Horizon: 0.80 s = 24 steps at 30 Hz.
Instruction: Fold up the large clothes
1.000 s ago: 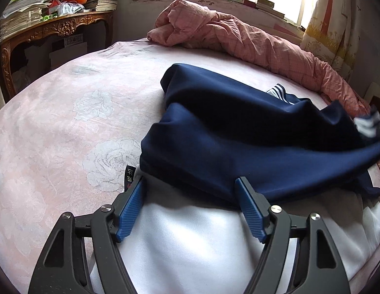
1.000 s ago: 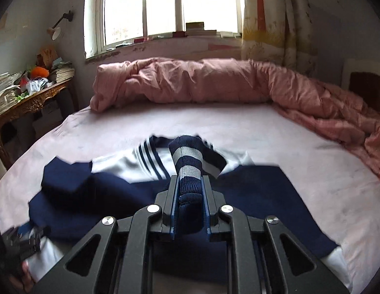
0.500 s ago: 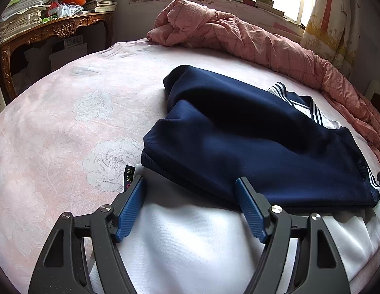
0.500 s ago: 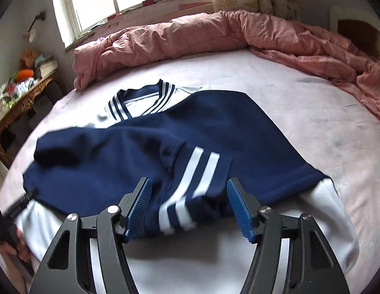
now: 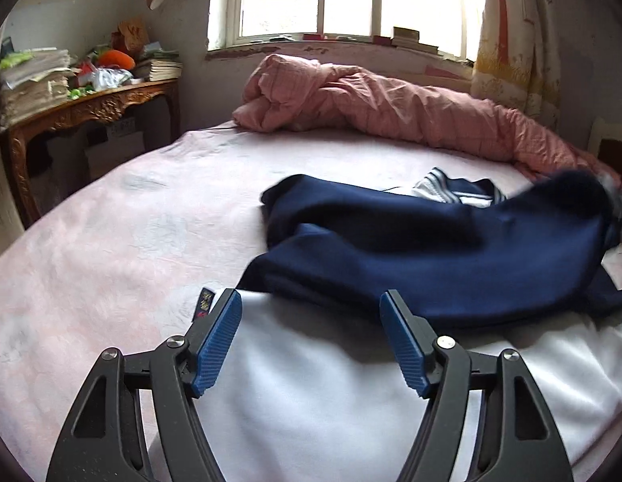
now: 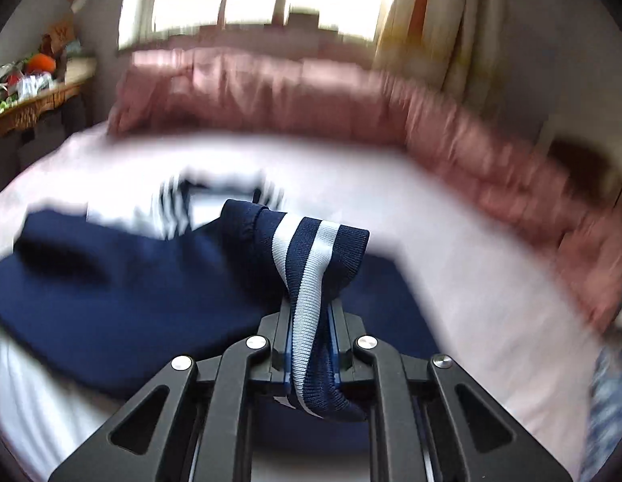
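Observation:
A navy and white jacket (image 5: 431, 257) lies on the pink bed sheet (image 5: 110, 221). My left gripper (image 5: 308, 295) stands over its white body panel (image 5: 311, 381); the jaws are wide and closing a little, the white cloth lies under them and the pads do not press on it. In the right wrist view my right gripper (image 6: 308, 313) is closing tight on the striped navy and white cuff (image 6: 311, 249) of the sleeve, held up off the jacket. The navy sleeve (image 6: 110, 281) trails down to the left. The right wrist view is blurred by motion.
A bunched pink quilt (image 5: 391, 108) runs along the far and right sides of the bed. A carved wooden table (image 5: 90, 108) piled with books and papers stands at the left. A window and a curtain (image 5: 507, 40) are behind the bed.
The right gripper opened over the flat striped cuff, then shut on it again and lifted it. The sleeve end has risen at the right. The left gripper's view has tilted up.

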### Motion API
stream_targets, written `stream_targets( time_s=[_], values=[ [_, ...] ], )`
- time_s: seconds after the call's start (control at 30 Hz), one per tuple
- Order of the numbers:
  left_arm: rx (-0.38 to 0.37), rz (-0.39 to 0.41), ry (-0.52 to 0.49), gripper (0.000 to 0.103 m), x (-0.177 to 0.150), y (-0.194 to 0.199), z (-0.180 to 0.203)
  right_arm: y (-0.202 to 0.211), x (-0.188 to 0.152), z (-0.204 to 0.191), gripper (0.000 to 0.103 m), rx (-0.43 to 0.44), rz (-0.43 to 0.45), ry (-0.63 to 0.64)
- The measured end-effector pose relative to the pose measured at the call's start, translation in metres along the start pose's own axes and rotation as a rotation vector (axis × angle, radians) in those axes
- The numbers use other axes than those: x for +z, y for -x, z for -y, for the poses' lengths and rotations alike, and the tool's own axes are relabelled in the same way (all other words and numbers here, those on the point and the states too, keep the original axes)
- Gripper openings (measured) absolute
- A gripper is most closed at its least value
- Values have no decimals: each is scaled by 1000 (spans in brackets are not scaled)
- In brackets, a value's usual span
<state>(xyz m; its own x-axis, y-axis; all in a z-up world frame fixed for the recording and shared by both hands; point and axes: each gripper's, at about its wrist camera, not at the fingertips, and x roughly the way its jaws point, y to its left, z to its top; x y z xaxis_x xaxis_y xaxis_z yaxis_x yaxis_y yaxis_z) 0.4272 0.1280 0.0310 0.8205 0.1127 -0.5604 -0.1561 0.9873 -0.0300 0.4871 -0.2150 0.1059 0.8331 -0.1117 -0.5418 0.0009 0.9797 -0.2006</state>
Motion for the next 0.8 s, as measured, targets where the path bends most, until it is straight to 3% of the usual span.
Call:
stream_targets(
  time_s=[0.07,0.13,0.3,0.37,0.4,0.47,0.53,0.6,0.7,0.8],
  values=[
    [50,-43,-5,69,-1,-11,1,3,23,1,14,-32,29,39],
    [43,-84,0,69,0,-20,-1,-13,33,5,14,-45,-30,42],
    [42,-117,-4,70,0,-27,-3,-85,1,23,16,-50,-246,-49],
    [41,-115,-6,70,0,-27,-4,-100,-18,25,26,-57,-296,-73],
    [38,-114,-4,70,0,-27,-4,-101,-25,30,32,-63,-291,-100],
    [35,-115,-3,70,-3,-27,-4,-93,-27,39,60,-81,-255,-141],
    [36,-113,-5,71,-4,-27,-4,-77,-25,52,81,-134,-209,-159],
    [32,-104,-8,71,-4,-25,-2,-58,-23,63,85,-170,-174,-176],
    [13,-71,-43,77,-3,-16,5,-22,-22,85,85,-79,-128,-224],
    [-13,15,-121,77,-4,8,17,24,-30,97,85,35,-71,-279]
  ],
)
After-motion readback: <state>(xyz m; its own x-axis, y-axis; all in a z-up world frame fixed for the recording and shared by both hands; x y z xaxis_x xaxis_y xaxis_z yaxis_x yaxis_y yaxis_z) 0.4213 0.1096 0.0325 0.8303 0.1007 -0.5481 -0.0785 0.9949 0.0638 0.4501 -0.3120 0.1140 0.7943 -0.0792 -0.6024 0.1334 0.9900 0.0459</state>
